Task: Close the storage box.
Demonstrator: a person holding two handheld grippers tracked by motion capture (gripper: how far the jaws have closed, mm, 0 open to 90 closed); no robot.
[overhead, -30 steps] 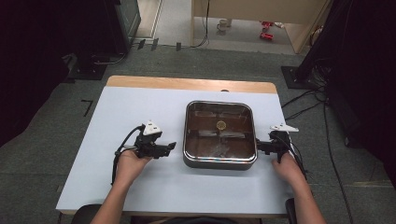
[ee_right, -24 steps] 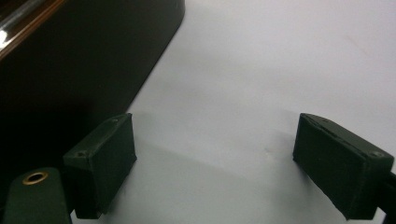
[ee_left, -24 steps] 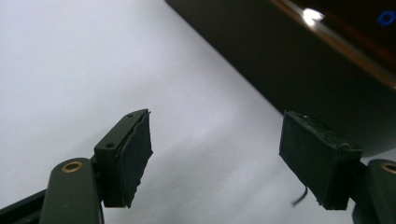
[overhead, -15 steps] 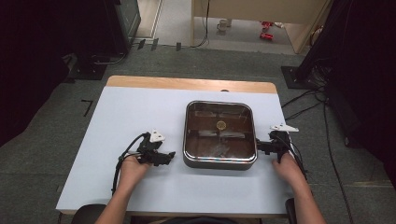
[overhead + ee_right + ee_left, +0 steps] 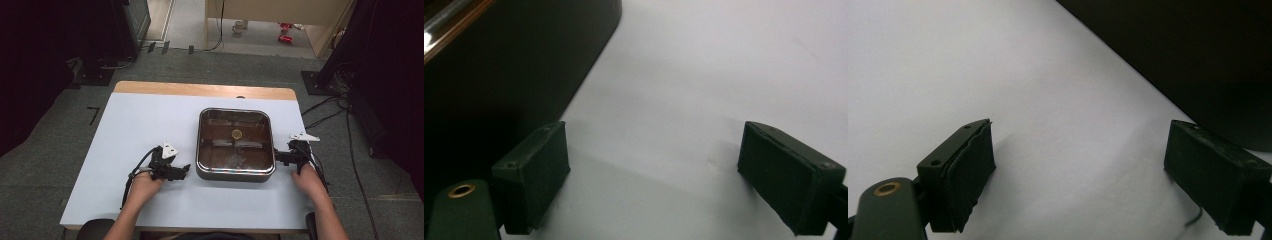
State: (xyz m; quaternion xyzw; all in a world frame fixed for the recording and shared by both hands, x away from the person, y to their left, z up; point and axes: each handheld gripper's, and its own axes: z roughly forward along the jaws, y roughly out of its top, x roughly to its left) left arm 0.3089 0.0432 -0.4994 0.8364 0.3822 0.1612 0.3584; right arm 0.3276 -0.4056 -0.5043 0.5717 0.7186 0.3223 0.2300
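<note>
The pan (image 5: 235, 144) sits on the worktop (image 5: 135, 125), right of its middle, and both your tools flank it. Your left tool (image 5: 186, 170) lies low just beside the pan's left wall, near its front corner, pointing at the pan but apart from it; in the left gripper view the pan's dark wall (image 5: 1198, 65) rises just past the right jaw. Its jaws have just been opening and now stand wide, with nothing but bare worktop between them. Your right tool (image 5: 276, 158) sits just beside the pan's right wall, pointing at it; in the right gripper view the pan's wall (image 5: 499, 70) stands close by the left jaw. Its jaws are spread wide too, gripping nothing.
</note>
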